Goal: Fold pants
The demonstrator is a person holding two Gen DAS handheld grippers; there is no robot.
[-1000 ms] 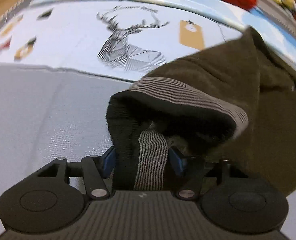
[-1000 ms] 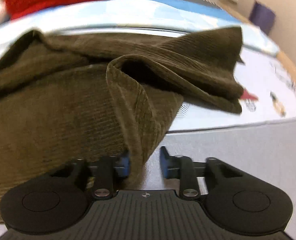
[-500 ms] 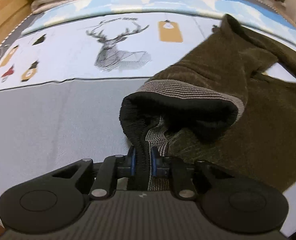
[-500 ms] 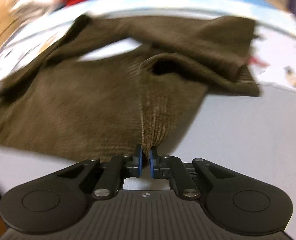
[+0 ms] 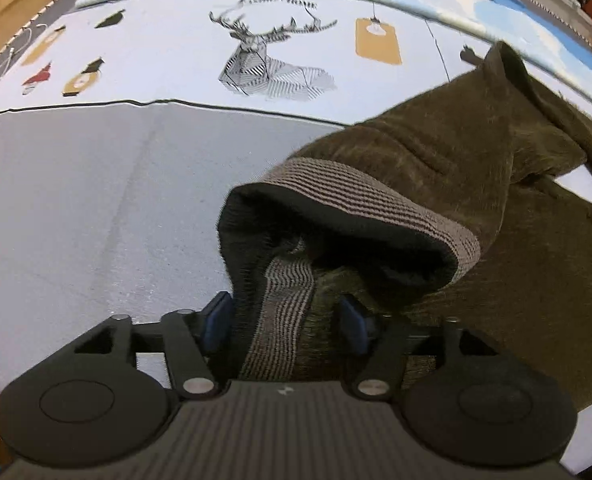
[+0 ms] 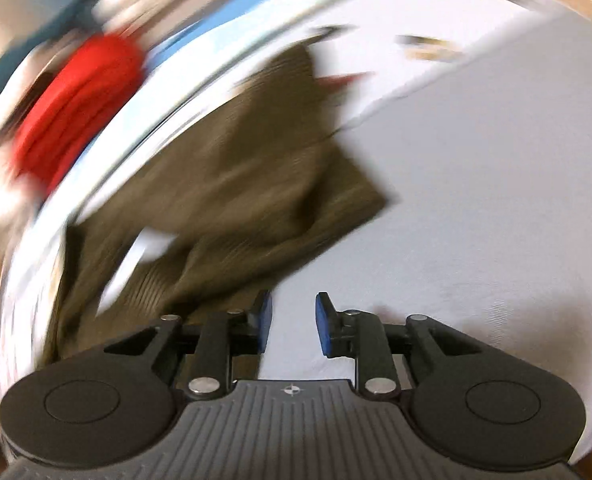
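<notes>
Left claw gaping around pants waistband, right claw open, empty beside them on bed: square the hem before regripping.

Olive-brown corduroy pants, striped waistband gaping open, rumpled on bedsheet

The left wrist view is taken from just behind the left claw, low and close over the pants, facing the printed sheet. The right wrist view is blurred and tilted, seen from behind the right claw. The pants and red cloth are shared.
</notes>
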